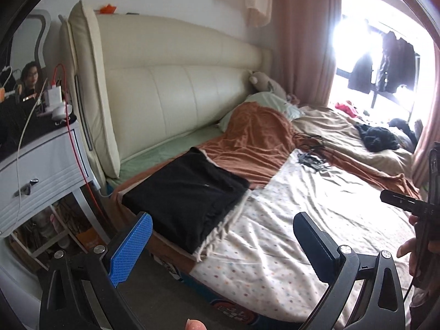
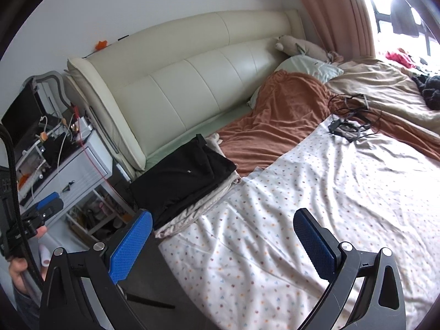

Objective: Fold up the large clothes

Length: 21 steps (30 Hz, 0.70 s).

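Cream padded leather headboard (image 1: pixel 176 82), upper centre of the left-wrist view, the largest item; below it the white dotted cotton bedsheet (image 1: pixel 302 220) fills the lower right of both views, creased and bare of garments where the grippers face; rust-orange fleece blanket (image 1: pixel 255 143), centre, lying beside the sheet and running under the folded pile; beige rumpled duvet (image 1: pixel 343 129), right of centre; white bedside cabinet with drawer (image 1: pixel 41 170), left edge, cables trailing over it.

Task item: black folded garment (image 1: pixel 187 192), a flat rectangular stack at centre-left, resting on a pale folded cloth (image 1: pixel 217 236) whose edge shows beneath it, near the bed's corner by the cabinet; a second black crumpled garment (image 1: pixel 376 137) lies unfolded at the far right, well apart, towards the window; red clothing (image 1: pixel 348 107) beyond it, too small to identify; tangle of black cables (image 1: pixel 313 156) on the sheet, centre right.

Left gripper (image 1: pixel 220 247): fingers spread wide, nothing between them, held above the bed edge; right gripper (image 2: pixel 222 247): likewise spread and empty, over the dotted sheet.

Judgement: one garment appears finished and stacked; the step in hand looks like the interval between items; the next move likely calls for reaching to the far right for the crumpled black garment, bringing it to the bare sheet and spreading it flat, keeping clear of the cables.
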Available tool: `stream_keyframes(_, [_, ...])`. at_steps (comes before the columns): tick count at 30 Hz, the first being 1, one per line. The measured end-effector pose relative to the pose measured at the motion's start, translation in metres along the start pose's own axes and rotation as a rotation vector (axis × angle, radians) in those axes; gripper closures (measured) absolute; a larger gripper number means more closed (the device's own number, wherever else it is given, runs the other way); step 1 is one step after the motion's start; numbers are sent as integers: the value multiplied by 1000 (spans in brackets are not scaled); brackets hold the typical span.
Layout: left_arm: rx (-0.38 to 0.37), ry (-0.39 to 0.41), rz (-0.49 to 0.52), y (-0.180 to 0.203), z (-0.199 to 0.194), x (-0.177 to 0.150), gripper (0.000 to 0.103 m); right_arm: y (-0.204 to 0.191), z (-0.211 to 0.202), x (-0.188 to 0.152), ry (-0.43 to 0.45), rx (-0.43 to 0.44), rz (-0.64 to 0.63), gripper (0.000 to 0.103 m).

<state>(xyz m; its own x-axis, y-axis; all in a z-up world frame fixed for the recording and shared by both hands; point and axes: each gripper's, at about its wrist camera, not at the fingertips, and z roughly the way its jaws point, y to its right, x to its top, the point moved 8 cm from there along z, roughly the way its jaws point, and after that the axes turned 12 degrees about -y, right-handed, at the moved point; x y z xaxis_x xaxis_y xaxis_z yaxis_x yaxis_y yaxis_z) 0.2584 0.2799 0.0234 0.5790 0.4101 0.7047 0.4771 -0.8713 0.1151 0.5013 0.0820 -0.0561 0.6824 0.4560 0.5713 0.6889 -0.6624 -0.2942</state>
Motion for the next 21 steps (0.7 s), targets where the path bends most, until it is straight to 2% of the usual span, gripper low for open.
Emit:
stream_keyframes(11, [-99,37,43,26,-47,-44,1,-14,-60,-55,51,-49,19,0])
stream_keyframes(16, [-122,45,66,34,-64,-65,1,-12,-85,-87,69,-117,22,0])
stream_keyframes(21, [-167,57,88,42,-84,-90,1,-8,-121,-121,140,-170,42,0])
